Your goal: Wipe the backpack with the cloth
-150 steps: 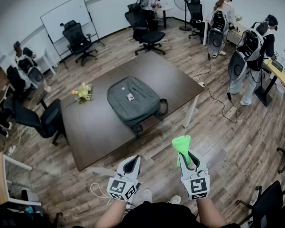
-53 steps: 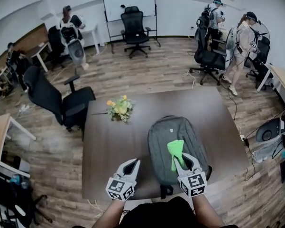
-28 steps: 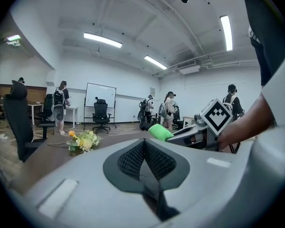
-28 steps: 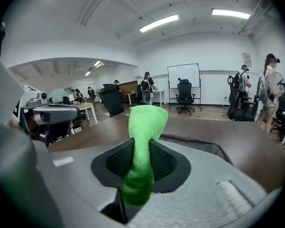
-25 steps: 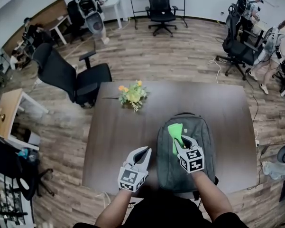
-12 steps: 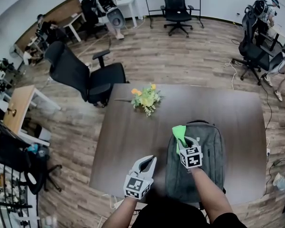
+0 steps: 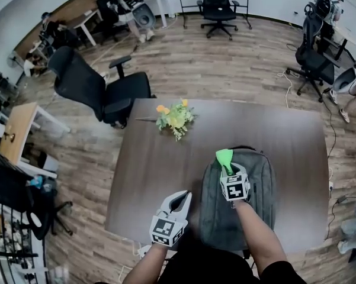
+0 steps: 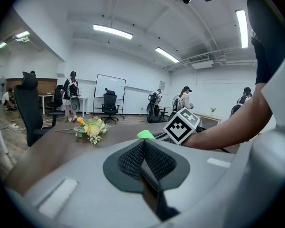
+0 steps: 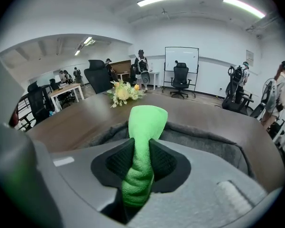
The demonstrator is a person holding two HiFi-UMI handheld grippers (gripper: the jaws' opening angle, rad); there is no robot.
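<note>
Your fuzzy green cloth (image 9: 143, 144) is pinched between your right gripper's (image 7: 229, 171) jaws, its end sticking out past them. The grey fabric backpack (image 7: 258, 206) lies flat just beneath. Your left gripper's (image 7: 178, 198) jaws are pressed together, empty.

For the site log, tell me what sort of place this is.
Most likely an office or meeting room: a big wooden table, black swivel chairs on the wood floor, and a whiteboard on a stand by the wall.
</note>
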